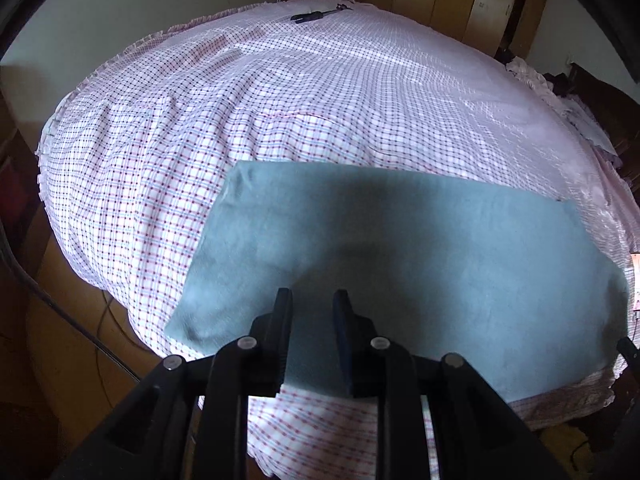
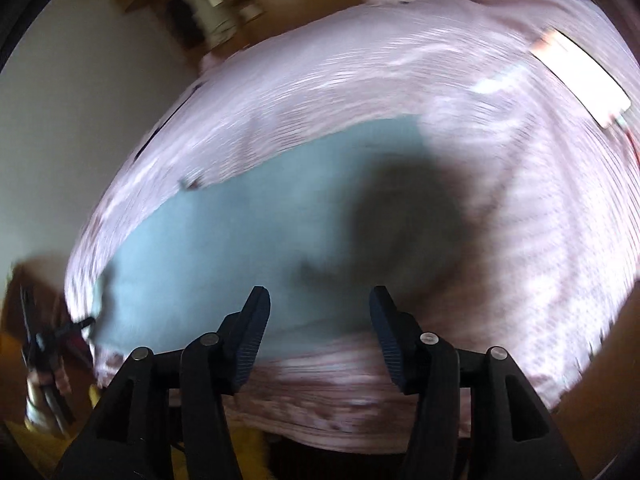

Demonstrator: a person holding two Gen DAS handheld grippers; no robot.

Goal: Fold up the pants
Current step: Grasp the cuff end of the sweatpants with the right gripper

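Left wrist view shows the left gripper (image 1: pixel 312 300) with its jaws set narrow, a slim gap between them and nothing pinched there. The folded blue-grey pants (image 1: pixel 400 264) lie flat just ahead of and beneath its fingertips, spreading mostly to the right, on a plaid bedsheet (image 1: pixel 200 128). Far beyond the tongs, near the bed's far edge, rests a dark slim object (image 1: pixel 316 16), too small to identify.

Right wrist view is heavily motion-blurred. The right gripper (image 2: pixel 318 300) stands wider, with nothing between its jaws. The pants (image 2: pixel 224 256) stretch ahead and to the left of its fingertips, under a dark shadow. A white rectangular object (image 2: pixel 584 80) lies far ahead to the right. No writing is readable.
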